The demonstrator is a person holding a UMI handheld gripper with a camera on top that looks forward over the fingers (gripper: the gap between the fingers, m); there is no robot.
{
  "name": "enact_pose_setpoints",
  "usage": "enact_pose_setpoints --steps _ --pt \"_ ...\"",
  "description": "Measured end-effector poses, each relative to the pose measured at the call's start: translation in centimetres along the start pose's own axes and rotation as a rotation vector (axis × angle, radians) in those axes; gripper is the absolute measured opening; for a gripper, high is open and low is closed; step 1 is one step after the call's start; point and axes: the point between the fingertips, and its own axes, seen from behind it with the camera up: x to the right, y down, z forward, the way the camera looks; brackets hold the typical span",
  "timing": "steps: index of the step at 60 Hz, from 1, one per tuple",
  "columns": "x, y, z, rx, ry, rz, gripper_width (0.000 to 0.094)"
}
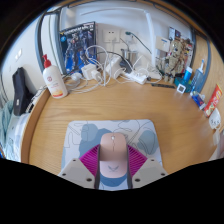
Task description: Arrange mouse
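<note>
In the upper left of the frame, a white bottle (53,77) with a red cap is standing on the wooden table (170,115), with a dark object (21,90) leaning beside it at the far left. Further right along the back of the table, white cables and chargers (110,68) are lying in a heap under a printed box (77,45). In the upper right, several small bottles and containers (185,70) are crowding together near the wall.

In the lower centre of the frame, a pale mouse pad (85,133) with a light blue pattern is lying on the table. The pink mouse (114,155) is sitting on this pad, right between the fingers of the gripper (114,164). The left pad (91,160) and the right pad (137,161), both magenta, are lying close along the two sides of the mouse and seem to be touching it, so the gripper is looking clamped on the mouse while the mouse is resting on the pad. The front of the mouse is pointing away from the gripper, toward the cables.
</note>
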Motion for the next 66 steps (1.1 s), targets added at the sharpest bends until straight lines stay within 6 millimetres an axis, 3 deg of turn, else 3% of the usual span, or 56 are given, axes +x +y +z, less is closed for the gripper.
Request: enact_pose_setpoints --steps 8,11,17,23,38,46,55,66 --pt "-0.4 0.9 0.0 -0.062 -0.017 0.001 0.0462" --pt "-0.4 0.7 -0.6 -0.07 -0.021 0.028 0.0603" --pt "-0.3 -1.5 -3.0 -0.024 -0.013 0.024 0.072" --pt "-0.9 -4.3 -7.0 0.018 -0.023 0.01 0.0837" --pt "-3.8 -11.7 -19.2 0.183 -0.054 -0.009 0.0843" --pt "-5.2 -13.9 -23.9 0.247 -0.085 0.005 0.084" --pt "-6.5 -14.6 -26.6 0.282 -0.107 -0.018 0.0835" --pt "-6.8 -14.6 -27.5 0.294 -0.104 -0.012 0.0832"
